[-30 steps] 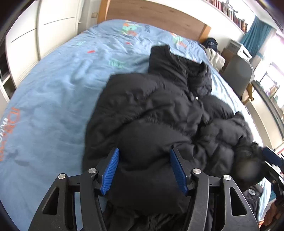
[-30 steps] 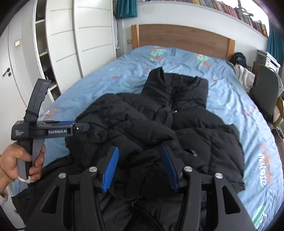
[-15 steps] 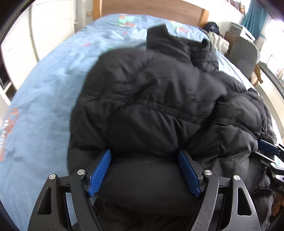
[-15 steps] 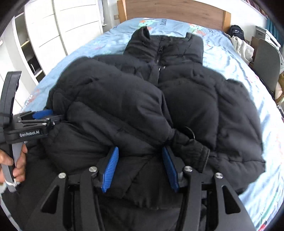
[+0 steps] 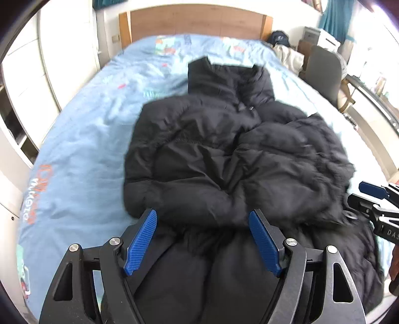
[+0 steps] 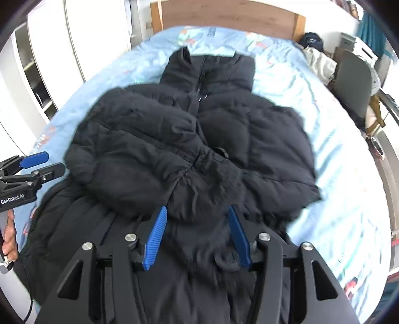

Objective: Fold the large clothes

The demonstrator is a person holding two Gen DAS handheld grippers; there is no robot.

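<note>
From the left wrist view, the black puffer jacket (image 5: 232,154) lies on the blue bed cover (image 5: 82,139), collar toward the wooden headboard (image 5: 194,23), with both sleeves now folded in across the chest and its lower part running down under the camera. A second ago this same gripper was down low over a bunched heap of jacket with the sleeves in disorder; now the left gripper (image 5: 202,239) has lifted and backed off, its blue pads stand wide apart above the fabric and nothing is pinched between them, so it has let go. At the right edge the tip of the other tool shows beside the jacket's side. From the right wrist view the zip runs straight down the middle of the jacket (image 6: 189,149), the sleeves meet near the waist, and the hem end hangs toward the near edge of the bed cover (image 6: 336,154). The right gripper (image 6: 197,234) hovers over the lower front with its pads partly apart; the cloth lies under them, but I cannot tell for certain whether they press on it, and they look free. The left tool (image 6: 35,162) is at the far left, held in a hand (image 6: 10,239), jaws parted and clear of the jacket. Judging from this, the sleeve fold is done and the bottom half probably needs bringing up over the chest next.
</note>
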